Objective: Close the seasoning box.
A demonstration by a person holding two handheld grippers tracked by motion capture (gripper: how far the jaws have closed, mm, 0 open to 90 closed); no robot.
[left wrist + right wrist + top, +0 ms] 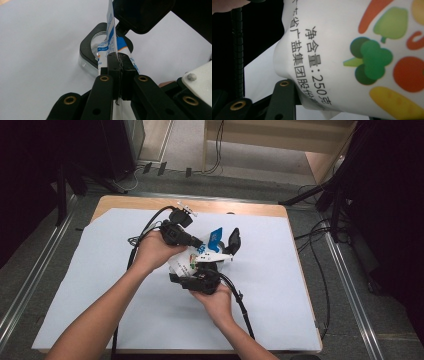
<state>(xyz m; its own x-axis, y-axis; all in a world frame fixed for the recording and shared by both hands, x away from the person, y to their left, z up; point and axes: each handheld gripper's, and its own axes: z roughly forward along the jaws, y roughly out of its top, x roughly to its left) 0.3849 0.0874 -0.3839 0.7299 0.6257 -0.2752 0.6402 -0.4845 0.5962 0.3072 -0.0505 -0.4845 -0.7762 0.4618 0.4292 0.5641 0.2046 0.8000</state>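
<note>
Two grippers are on one white printed pouch (202,257), held up above the table between the hands. Left gripper (119,62): jaws pressed fully together, with the thin sealed edge of the pouch pinched flat between the pads. Right gripper (298,100): jaws stand partly apart around the full, rounded body of the pouch, whose film bulges out over the left jaw; it looks held, though the pads themselves are hidden by the film. Pouch print: Chinese lettering with a net-weight line, cartoon vegetables (broccoli, carrot, pepper) on one face, and blue and orange panels near the pinched edge. Just beyond the pouch, in the left gripper view, a clear container with a black square-cornered rim (86,47) stands on the pale sheet covering the table (280,295), its mouth open. Judgement: grasp and lift are done, and the pouch sits near the container. The seal looks unbroken at the pinch. Opening it and pouring appear to remain; none of the contents can be seen in the container.
</note>
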